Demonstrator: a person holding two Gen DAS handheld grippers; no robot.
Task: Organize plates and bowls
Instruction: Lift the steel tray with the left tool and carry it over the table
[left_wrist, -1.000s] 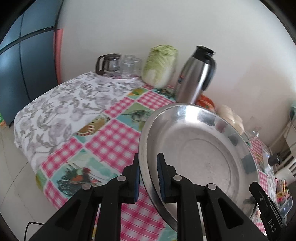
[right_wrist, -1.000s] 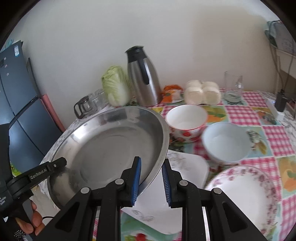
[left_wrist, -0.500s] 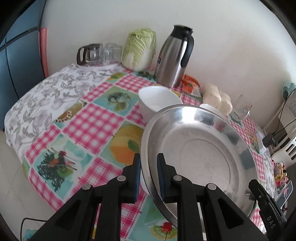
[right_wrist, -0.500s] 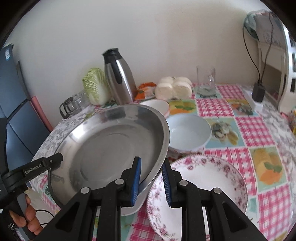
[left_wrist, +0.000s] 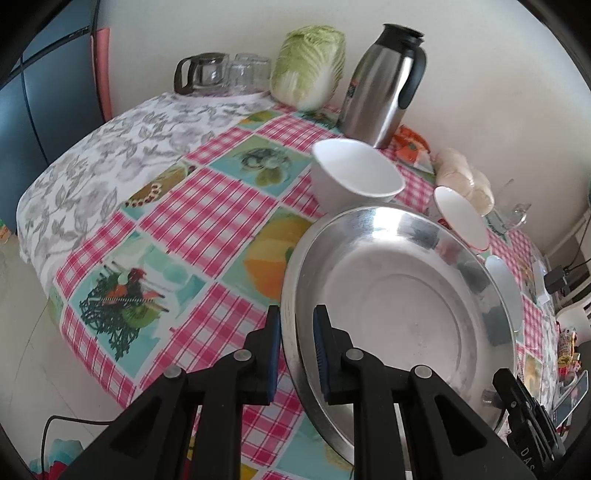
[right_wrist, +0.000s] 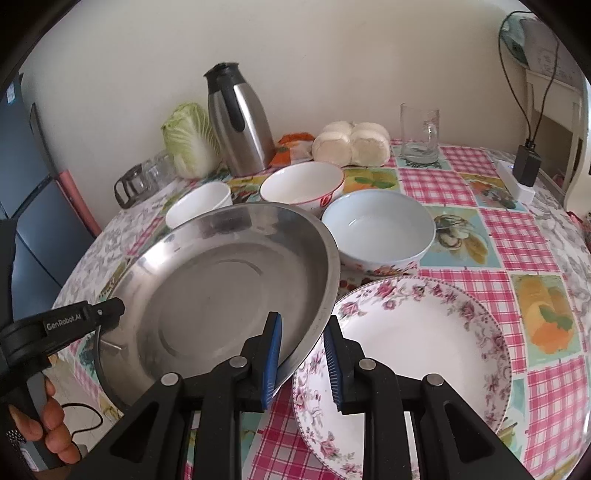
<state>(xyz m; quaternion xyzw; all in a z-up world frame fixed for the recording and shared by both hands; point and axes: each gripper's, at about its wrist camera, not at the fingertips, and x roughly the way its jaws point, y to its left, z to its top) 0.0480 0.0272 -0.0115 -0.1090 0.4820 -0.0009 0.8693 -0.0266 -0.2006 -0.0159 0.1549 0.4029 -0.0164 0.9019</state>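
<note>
left claw (left_wrist: 297, 347): clamped on steel plate (left_wrist: 402, 314) rim | right claw (right_wrist: 303, 360): clamped on opposite rim | plate: held tilted above desk (left_wrist: 177, 206) (beside floral plate (right_wrist: 417, 350), three bowls behind)

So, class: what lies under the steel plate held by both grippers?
Under the steel plate show the checked tablecloth and the flowered plate's near edge; anything else beneath is covered.
</note>
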